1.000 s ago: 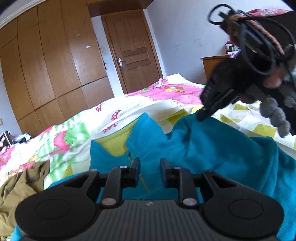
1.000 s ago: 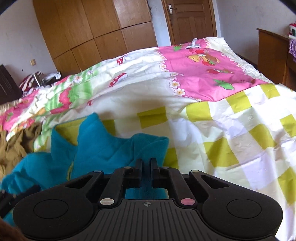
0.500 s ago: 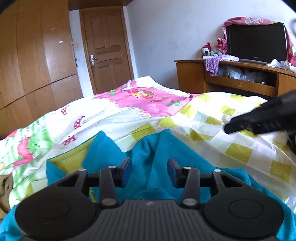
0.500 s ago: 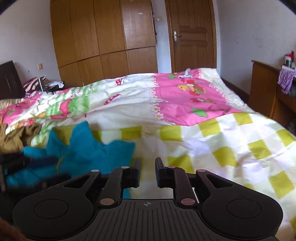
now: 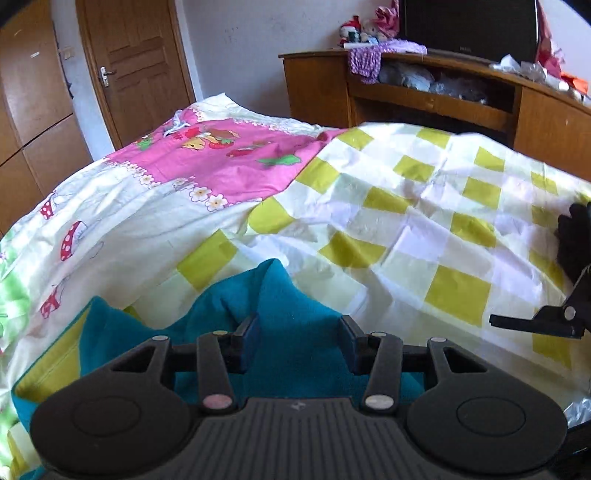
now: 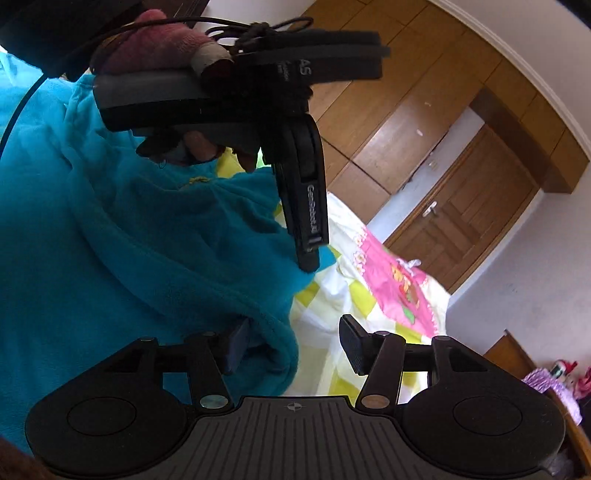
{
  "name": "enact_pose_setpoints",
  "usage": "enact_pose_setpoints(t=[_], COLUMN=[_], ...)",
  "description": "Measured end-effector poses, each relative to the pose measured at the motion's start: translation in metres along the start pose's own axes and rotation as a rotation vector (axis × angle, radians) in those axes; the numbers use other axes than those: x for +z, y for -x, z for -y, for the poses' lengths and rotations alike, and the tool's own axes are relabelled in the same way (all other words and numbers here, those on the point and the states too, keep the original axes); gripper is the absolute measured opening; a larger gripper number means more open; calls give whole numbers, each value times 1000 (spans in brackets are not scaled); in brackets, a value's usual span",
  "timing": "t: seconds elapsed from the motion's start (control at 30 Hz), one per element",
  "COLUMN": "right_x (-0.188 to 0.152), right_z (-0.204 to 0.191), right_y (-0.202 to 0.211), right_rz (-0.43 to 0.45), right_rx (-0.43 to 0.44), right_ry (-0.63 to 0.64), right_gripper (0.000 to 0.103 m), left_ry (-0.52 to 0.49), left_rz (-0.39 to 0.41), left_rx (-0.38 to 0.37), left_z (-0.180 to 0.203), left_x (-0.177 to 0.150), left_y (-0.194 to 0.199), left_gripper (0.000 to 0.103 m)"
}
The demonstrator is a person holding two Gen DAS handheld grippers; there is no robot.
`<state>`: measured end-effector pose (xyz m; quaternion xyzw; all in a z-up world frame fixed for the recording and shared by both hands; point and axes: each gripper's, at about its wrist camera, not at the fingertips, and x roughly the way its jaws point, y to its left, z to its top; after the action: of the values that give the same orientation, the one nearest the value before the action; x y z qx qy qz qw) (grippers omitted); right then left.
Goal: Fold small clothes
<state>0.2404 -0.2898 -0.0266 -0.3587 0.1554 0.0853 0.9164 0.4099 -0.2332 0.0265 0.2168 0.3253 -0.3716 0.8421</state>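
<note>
With its jaws spread wide, the left gripper [image 5: 297, 341] hangs low over the teal fleece garment [image 5: 280, 317], the fabric showing in the gap between its two fingers [image 5: 246, 341] without being pinched. That garment lies on the bed's quilt [image 5: 369, 229], and it serves as the landmark here. Its pointed collar peaks rise just beyond the fingers, and its yellow lining [image 5: 55, 365] shows at the garment's left edge. Beyond the garment the quilt runs in yellow-green and white checks, then a pink strawberry panel farther off. Past the far end of the quilt stand a wooden door [image 5: 136, 70] and, to the right of it, a wooden cabinet [image 5: 461, 99] carrying a dark television [image 5: 469, 29].

From the right wrist view, the right gripper [image 6: 293, 349] is likewise spread open, tilted steeply, with nothing clamped. A fold of the teal fleece garment [image 6: 129, 258] lies against its left finger [image 6: 236, 345] and bulges part of the way into the gap, while the other finger stands clear over the checked quilt [image 6: 332, 295]. Above the garment in this view, the left gripper [image 6: 306, 206] points down at the fleece, held by a hand [image 6: 162, 44] in a pink glove, with cables looped over its top. The wooden door [image 6: 458, 206] and wardrobe panels [image 6: 399, 122] lie beyond the garment.
</note>
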Motion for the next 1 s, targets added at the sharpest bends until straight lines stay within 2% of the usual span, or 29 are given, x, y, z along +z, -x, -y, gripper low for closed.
enact_pose_setpoints(t=[0.13, 0.27, 0.37, 0.47, 0.5, 0.53, 0.57, 0.6, 0.63, 0.77, 0.87, 0.9, 0.93, 1.0], right_x=[-1, -7, -13, -13, -12, -10, -8, -6, -6, -8, -10, -10, -11, -16], right_z=[1, 6, 4, 3, 3, 3, 3, 3, 3, 6, 9, 10, 10, 4], right_y=[-12, -3, 0, -15, -20, -23, -25, -28, -31, -35, -18, -12, -7, -3], right_rz=[-4, 3, -10, -39, -36, -30, -19, -17, -34, -93, -97, -102, -111, -143], right_rx=[2, 31, 40, 53, 53, 56, 58, 58, 62, 53, 26, 31, 41, 59], right_ry=[-10, -7, 29, 9, 5, 10, 17, 16, 0, -91, -117, -130, -149, -178], right_gripper=[49, 49, 49, 48, 48, 46, 38, 31, 11, 8, 8, 8, 8, 8], left_ry=[25, 45, 37, -15, -9, -2, 6, 16, 31, 80, 174, 219, 262, 283], left_rz=[-56, -37, -73, -104, -103, -103, -103, -105, -101, -41, 71, 115, 132, 97], left_rx=[-5, -10, -54, -16, -19, -19, -12, 2, 5, 51, 35, 84, 123, 135], left_z=[-7, -16, -13, -2, -2, -2, -4, -5, -7, -13, -30, -37, -44, -46], left_x=[7, 10, 11, 12, 13, 14, 15, 15, 15, 20, 33, 39, 44, 48], left_y=[-13, -9, -17, -31, -31, -30, -29, -28, -28, -22, -9, -8, -12, -28], left_gripper=[58, 57, 57, 56, 47, 42, 31, 28, 25, 24, 18, 18, 17, 16])
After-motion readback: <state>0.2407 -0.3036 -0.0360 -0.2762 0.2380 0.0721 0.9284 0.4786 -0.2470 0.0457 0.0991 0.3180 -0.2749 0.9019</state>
